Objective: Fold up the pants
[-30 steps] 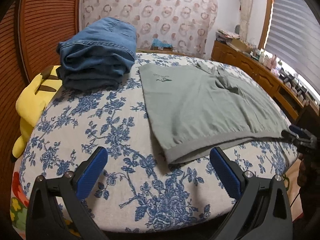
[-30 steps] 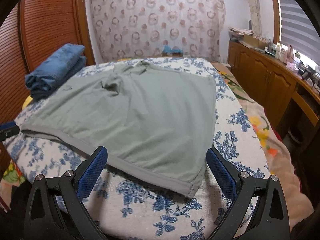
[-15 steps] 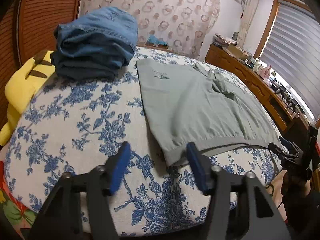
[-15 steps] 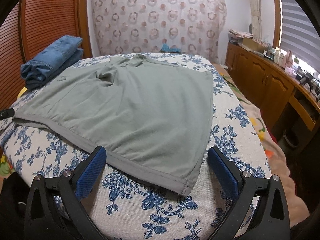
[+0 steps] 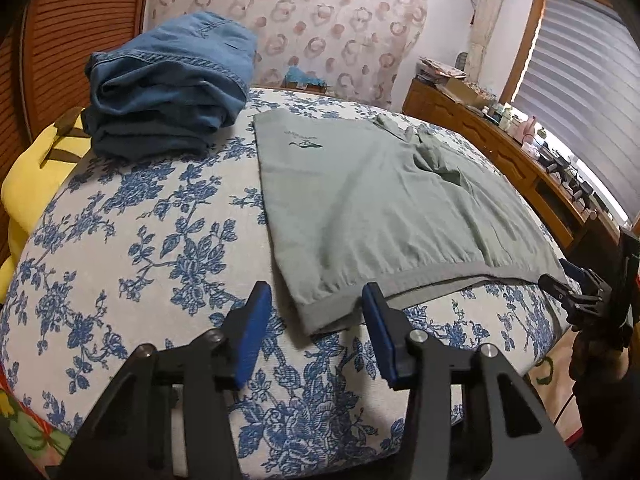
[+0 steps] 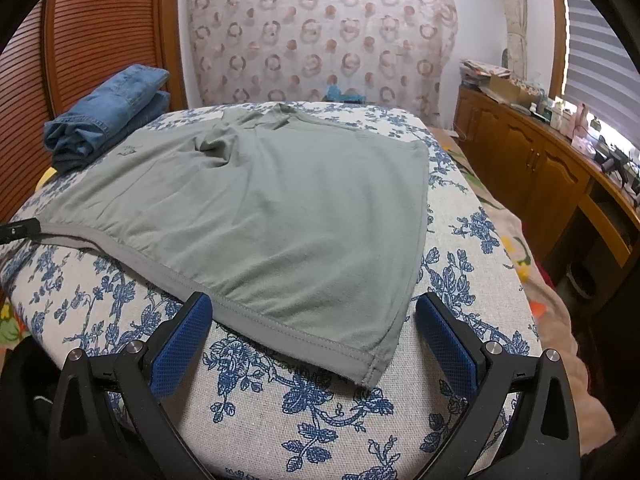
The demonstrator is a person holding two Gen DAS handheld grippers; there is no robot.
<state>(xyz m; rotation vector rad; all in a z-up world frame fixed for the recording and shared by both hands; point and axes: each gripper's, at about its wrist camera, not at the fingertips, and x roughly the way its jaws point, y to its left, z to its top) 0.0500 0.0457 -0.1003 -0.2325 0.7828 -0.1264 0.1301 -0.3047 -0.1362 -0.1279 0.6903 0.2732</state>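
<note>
Narrowed since a second ago, the left gripper (image 5: 312, 312) now brackets the grey-green cotton pants' (image 5: 372, 208) waistband corner at 6 o'clock, ungripped. Right gripper (image 6: 312, 336), wide, straddles the opposite corner; both pinches seem imminent.

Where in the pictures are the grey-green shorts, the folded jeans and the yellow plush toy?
grey-green shorts (image 6: 280, 216): right wrist view, middle of the flat fabric.
folded jeans (image 5: 168, 88): left wrist view, front of the folded stack.
yellow plush toy (image 5: 36, 176): left wrist view, its yellow body beside the bed edge.
</note>
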